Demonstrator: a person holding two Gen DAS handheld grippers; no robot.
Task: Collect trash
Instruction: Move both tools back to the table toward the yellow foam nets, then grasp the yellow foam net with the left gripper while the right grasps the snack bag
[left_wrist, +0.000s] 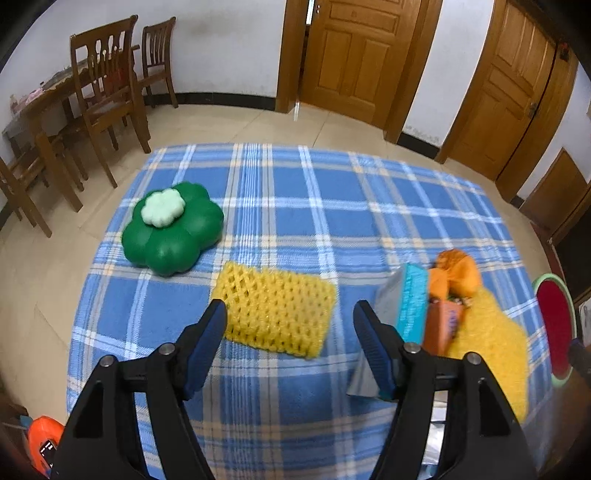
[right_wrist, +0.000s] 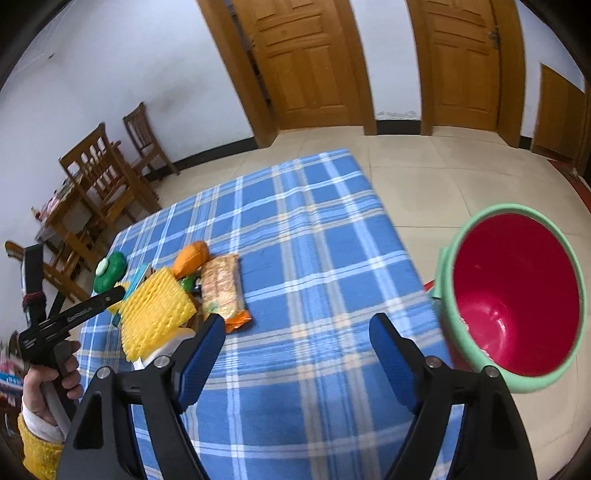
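A: Eyes on the trash first: a yellow foam net (left_wrist: 277, 317) lies flat on the blue plaid cloth (left_wrist: 295, 206), right ahead of the left tongs (left_wrist: 290, 314), not touched by them.

B: And a heap just to its right: a teal-edged packet (left_wrist: 410, 302), an orange wrapper (left_wrist: 456, 273), and a second yellow foam net (right_wrist: 155, 310) in among them.

A: From the right wrist view there's also a long snack packet (right_wrist: 221, 288) beside that heap, lying on the cloth.

B: State of the tongs?

A: Left tongs spread wide, nothing between the fingers. Right tongs (right_wrist: 297, 332) also released, gaping over bare cloth, between the heap and the bin.

B: The bin (right_wrist: 513, 295), green rim, red inside, sits off the desk's right edge. I see almost nothing in it; perhaps a scrap low on the wall, too blurred to say.

A: So I'd call this early: every visible piece is on the desk, none gripped. All the collecting looks left to do.

B: Off to the far left, a green clover-shaped box (left_wrist: 171, 229), well apart from the heap. Whether that counts as trash, I can't tell.

A: Behind it all, wooden chairs (left_wrist: 107, 92) and doors (left_wrist: 354, 55).
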